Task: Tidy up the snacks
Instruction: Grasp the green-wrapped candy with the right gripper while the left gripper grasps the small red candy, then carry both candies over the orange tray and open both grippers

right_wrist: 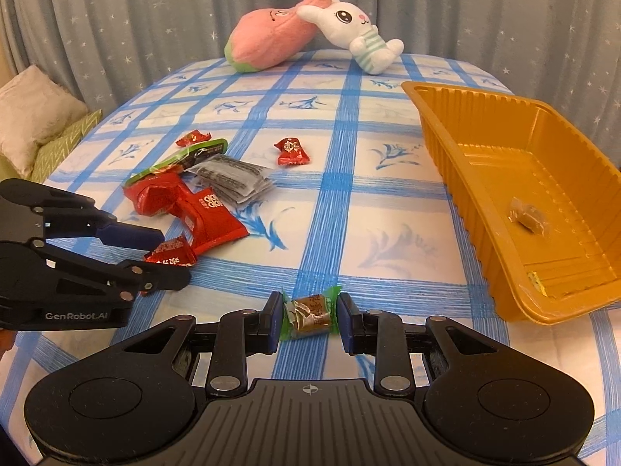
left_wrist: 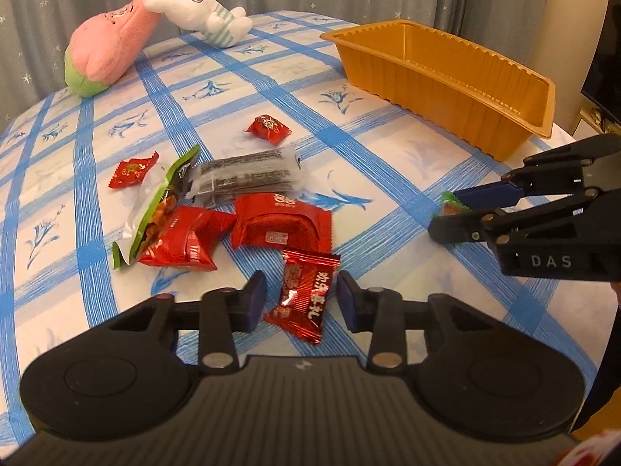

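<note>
Several snack packets lie in a pile (left_wrist: 217,209) on the blue-checked tablecloth (left_wrist: 388,202). My left gripper (left_wrist: 300,305) is open around a red foil candy packet (left_wrist: 302,297) lying on the table, pads apart from it. My right gripper (right_wrist: 308,320) is open around a small green-and-brown candy (right_wrist: 310,316) on the table; it also shows in the left wrist view (left_wrist: 452,209). The orange plastic tray (right_wrist: 458,178) stands to the right, with a clear-wrapped brown candy (right_wrist: 528,218) inside. The left gripper shows in the right wrist view (right_wrist: 163,256) over the red packet (right_wrist: 170,256).
A pink plush (left_wrist: 112,35) and a white rabbit plush (left_wrist: 205,11) lie at the table's far edge before grey curtains. Two small red candies (left_wrist: 268,128) (left_wrist: 132,171) lie apart from the pile. A cushion (right_wrist: 31,116) sits off the table at left.
</note>
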The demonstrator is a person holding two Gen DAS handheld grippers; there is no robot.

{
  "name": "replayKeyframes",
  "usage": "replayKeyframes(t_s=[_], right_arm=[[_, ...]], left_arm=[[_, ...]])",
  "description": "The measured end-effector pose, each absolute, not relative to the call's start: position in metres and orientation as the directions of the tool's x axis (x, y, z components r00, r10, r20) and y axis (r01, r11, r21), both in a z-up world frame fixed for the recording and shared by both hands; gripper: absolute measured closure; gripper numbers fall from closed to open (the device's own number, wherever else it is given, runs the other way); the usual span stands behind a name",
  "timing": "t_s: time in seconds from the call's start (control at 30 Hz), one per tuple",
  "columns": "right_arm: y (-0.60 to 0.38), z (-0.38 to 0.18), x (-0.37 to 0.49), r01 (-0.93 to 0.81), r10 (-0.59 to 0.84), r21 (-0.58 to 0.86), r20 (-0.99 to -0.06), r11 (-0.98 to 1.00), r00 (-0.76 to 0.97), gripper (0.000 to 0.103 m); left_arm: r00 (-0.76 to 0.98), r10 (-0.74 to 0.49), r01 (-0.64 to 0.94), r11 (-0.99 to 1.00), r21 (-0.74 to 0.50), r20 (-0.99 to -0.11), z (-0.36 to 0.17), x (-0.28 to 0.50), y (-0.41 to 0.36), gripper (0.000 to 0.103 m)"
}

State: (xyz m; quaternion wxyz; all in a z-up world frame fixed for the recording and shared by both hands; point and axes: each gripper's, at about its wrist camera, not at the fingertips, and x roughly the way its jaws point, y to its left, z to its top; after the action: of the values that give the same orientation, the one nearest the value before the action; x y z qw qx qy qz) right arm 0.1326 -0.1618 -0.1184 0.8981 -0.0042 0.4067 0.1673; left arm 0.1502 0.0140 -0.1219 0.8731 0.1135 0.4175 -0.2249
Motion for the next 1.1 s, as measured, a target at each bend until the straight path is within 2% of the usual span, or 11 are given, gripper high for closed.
replayKeyframes(t_s=[0.1,0.3,0.47,0.67,1.1], right_arm=[[-0.162,-0.117,0.131,-0.302,0.298,0.131,-0.730,0.944,0.616,0.073],[-0.165,-0.108,0.124,-0.302,0.305,0.137,-0.716,0.943,0.628,0.073],[-0.171,-0.091,0.113,-0.303,0.303,0.127,-0.693,0.945,0.654,0.073],[-0.192,-0.068,0.098,-0.277,0.277,0.109,-0.662,0.955,0.697,0.073],[-0.289,-0.027,0.107,-0.095,0.144,0.113,-0.614,0.989,0.776,0.073]], left_arm=[[0.554,-0.270,0.452,0.892,0.012,-0.788,-0.119,0.146,0.012,0.081],[0.593,-0.194,0.255,0.966,-0.046,-0.782,-0.109,0.129,0.014,0.081],[0.624,-0.182,0.195,0.978,-0.074,-0.760,-0.089,0.113,0.002,0.081],[0.644,-0.207,0.184,0.976,-0.113,-0.736,-0.063,0.105,-0.025,0.081],[0.665,-0.306,0.304,0.944,-0.127,-0.681,-0.019,0.126,-0.118,0.081]])
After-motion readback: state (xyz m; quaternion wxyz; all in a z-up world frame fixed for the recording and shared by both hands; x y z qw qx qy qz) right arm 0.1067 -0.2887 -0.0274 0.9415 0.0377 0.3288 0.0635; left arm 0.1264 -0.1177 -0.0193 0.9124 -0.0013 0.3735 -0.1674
